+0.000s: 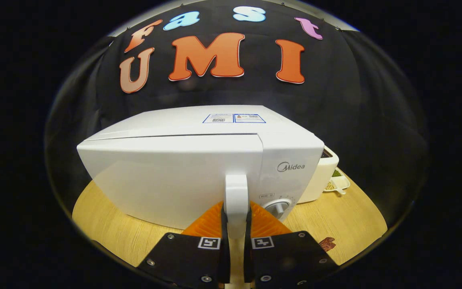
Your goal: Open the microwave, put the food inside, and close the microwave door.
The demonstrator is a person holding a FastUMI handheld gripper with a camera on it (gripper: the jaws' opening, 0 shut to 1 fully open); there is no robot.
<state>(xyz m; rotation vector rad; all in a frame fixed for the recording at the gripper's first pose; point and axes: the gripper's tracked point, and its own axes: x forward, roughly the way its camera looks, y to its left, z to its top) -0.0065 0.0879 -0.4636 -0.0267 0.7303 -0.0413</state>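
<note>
Here the gripper [236,218] is clamping the upright door handle [236,192] of the microwave [199,160], its jaws closing in from both sides so that each finger is pressing on the handle. The microwave is sitting on the wooden counter [351,216], directly ahead of the fingers. Its door [167,176] is standing slightly ajar, with the far hinge side swinging out and a thin gap showing along the top edge. A round dial [278,208] is showing on the control panel, just beside the handle. Beyond the microwave's far corner, a pale box [323,176] is resting on the counter, and a small dish of grains [337,184] is lying next to it. Near the gripper, a small reddish-brown piece of food [327,243] is lying on the counter.
</note>
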